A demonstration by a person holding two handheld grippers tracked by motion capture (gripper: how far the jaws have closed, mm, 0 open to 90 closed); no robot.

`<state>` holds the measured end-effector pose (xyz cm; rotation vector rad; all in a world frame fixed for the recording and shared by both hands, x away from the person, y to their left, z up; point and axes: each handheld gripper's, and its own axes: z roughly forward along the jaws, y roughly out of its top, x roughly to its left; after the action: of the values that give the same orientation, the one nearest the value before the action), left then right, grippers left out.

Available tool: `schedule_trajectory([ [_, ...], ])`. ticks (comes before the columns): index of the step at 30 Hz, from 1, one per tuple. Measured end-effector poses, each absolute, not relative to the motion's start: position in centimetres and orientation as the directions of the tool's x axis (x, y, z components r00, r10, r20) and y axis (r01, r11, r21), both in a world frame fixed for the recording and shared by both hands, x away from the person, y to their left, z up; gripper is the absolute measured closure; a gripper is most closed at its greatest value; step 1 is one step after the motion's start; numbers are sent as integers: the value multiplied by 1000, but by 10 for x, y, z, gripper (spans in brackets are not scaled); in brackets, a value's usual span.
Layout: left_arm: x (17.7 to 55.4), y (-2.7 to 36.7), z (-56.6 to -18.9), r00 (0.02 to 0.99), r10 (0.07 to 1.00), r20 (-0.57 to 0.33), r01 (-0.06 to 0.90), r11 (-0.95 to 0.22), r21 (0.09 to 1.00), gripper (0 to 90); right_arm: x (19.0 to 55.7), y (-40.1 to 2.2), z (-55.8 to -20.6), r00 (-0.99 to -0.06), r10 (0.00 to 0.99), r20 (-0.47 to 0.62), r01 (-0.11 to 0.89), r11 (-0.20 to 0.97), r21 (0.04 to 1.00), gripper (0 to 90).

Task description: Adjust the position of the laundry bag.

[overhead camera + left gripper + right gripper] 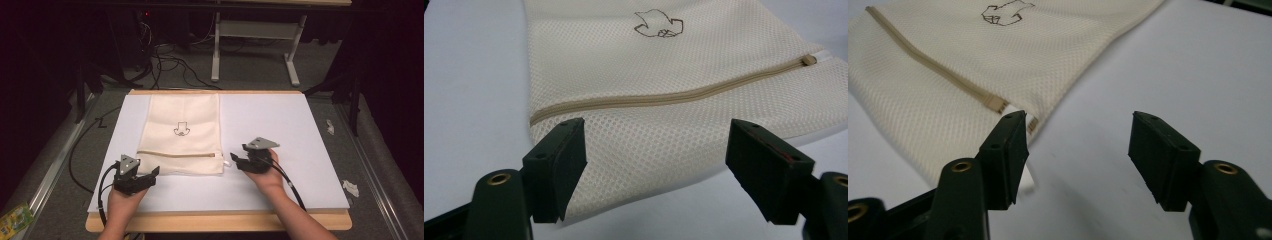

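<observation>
1. Where the white table top (pixel 310 130) meets its wooden front edge, two forearms come in from below, each hand carrying a black two-jaw gripper.
2. Mesh bag (pixel 182 132): cream, flat, rectangular; lies on the left-centre of the table top, long side running away from the person. A small dark outline emblem (pixel 181 129) sits near its middle.
3. Zipper (pixel 176 153): tan, runs straight across the bag near its front edge; appears closed, the slider at the bag's right end, with a white pull tab (pixel 227 163) sticking out past the bag's right edge.
4. Left gripper (pixel 150 174): at the bag's front left corner, grey three-cornered plate on top. Jaws stand wide apart, holding nothing; in the left gripper view the bag's front edge (pixel 649 165) lies between and under them, the zipper line (pixel 664 97) just beyond.
5. Right gripper (pixel 234 159): just beside the bag's front right corner. Jaws wide apart, holding nothing; in the right gripper view one jaw stands over the white pull tab (pixel 1029 176) and the zipper end (pixel 995 104), the other over bare table.
6. Floor: grey, with cables (pixel 170 62) and a table frame beyond the table.
</observation>
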<state>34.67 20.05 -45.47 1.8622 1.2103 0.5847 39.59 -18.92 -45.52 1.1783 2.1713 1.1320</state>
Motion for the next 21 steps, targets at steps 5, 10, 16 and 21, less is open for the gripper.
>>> schedule_trajectory([
  [5, 345, 201, -453, 430, 901, -48, 514, -201, 834, 247, 441, -145, -465, -528, 845, 85, 574, 282, 769, 400],
  [10, 345, 200, -454, 438, 897, -49, 515, -206, 832, 243, 454, -126, -471, -506, 861, 54, 601, 307, 738, 400],
  [16, 345, 202, -454, 441, 896, -56, 513, -201, 835, 245, 454, -125, -476, -529, 848, 25, 617, 365, 697, 864],
  [21, 345, 202, -454, 440, 896, -57, 512, -199, 835, 252, 447, -132, -473, -552, 834, -23, 585, 407, 702, 883],
])
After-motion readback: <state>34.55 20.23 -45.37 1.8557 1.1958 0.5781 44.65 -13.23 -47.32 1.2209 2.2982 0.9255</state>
